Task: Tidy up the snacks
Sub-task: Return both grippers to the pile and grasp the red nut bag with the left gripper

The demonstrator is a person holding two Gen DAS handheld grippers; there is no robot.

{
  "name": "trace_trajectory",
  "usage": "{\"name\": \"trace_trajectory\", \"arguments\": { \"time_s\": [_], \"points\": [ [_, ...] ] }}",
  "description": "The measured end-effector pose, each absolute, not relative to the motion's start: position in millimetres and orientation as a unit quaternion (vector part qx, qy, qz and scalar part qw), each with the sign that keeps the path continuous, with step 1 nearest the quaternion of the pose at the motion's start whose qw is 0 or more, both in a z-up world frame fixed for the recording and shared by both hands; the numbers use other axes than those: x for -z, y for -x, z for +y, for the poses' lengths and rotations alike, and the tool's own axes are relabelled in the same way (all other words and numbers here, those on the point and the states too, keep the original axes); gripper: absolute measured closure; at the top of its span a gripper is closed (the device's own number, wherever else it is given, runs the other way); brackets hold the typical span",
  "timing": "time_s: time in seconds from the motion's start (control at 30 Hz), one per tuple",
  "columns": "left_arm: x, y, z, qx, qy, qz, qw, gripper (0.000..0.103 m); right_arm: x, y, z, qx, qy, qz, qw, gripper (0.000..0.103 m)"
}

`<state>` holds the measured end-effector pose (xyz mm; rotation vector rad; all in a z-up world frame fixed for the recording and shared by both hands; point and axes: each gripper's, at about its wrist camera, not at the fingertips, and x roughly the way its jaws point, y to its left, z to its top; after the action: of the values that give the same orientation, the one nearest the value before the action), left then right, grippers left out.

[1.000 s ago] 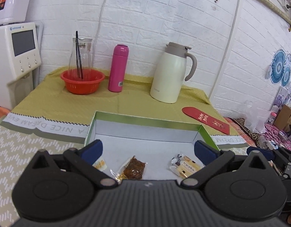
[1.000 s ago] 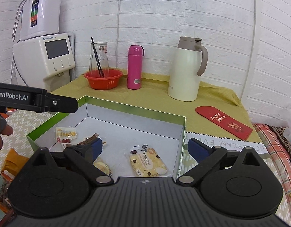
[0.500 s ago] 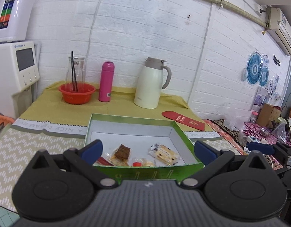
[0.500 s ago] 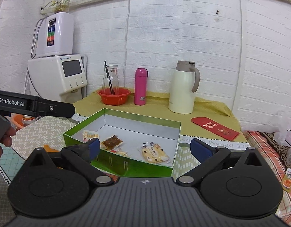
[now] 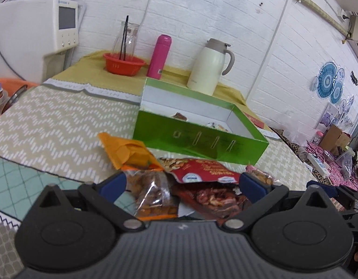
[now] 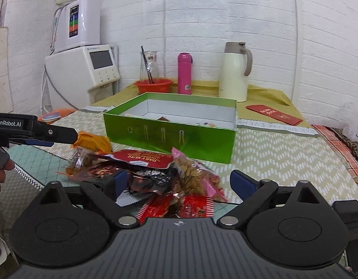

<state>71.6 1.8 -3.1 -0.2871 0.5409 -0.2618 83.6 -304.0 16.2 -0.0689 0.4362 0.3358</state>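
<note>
A green box stands open on the table with a few small snacks inside. A heap of snack bags lies in front of it: an orange bag, a red nut bag and a pink-edged bag. My left gripper is open and empty, low over the orange and red bags. My right gripper is open and empty over the pink-edged bag. The left gripper also shows in the right wrist view, at the left.
A red bowl with a glass carafe, a pink bottle and a cream jug stand at the back by the wall. A red envelope lies at the right. A white appliance stands at the left.
Both grippers have drawn back from over the box and come down to the heap of snack bags in front of it. Both stay open.
</note>
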Motion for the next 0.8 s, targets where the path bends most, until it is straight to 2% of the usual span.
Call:
{"name": "trace_trajectory", "arguments": {
  "time_s": [0.27,0.33,0.4,0.47,0.6,0.67,0.7,0.8],
  "points": [
    [8,-69,26,0.147,0.166,0.271,0.937,0.002,-17,-116,-282,-0.201,-0.003,0.245,0.949,0.0],
    [2,-77,23,0.171,0.164,0.269,0.934,0.011,-14,-131,-283,-0.199,-0.028,0.264,0.943,0.007],
    [-3,-92,16,0.198,0.161,0.272,0.928,0.016,-13,-146,-284,-0.204,-0.053,0.281,0.936,0.021],
    [-3,-110,5,0.207,0.153,0.282,0.924,0.02,-11,-158,-283,-0.21,-0.071,0.294,0.93,0.022],
    [6,-146,-13,0.213,0.14,0.322,0.912,0.02,-3,-178,-280,-0.203,-0.071,0.336,0.917,0.023],
    [12,-162,-17,0.206,0.131,0.343,0.907,0.016,2,-183,-284,-0.192,-0.072,0.349,0.914,0.024],
    [15,-168,-19,0.199,0.126,0.351,0.906,0.013,1,-184,-286,-0.192,-0.072,0.348,0.915,0.023],
    [23,-182,-24,0.207,0.118,0.369,0.898,0.013,-2,-188,-286,-0.193,-0.07,0.351,0.914,0.02]
  ]
}}
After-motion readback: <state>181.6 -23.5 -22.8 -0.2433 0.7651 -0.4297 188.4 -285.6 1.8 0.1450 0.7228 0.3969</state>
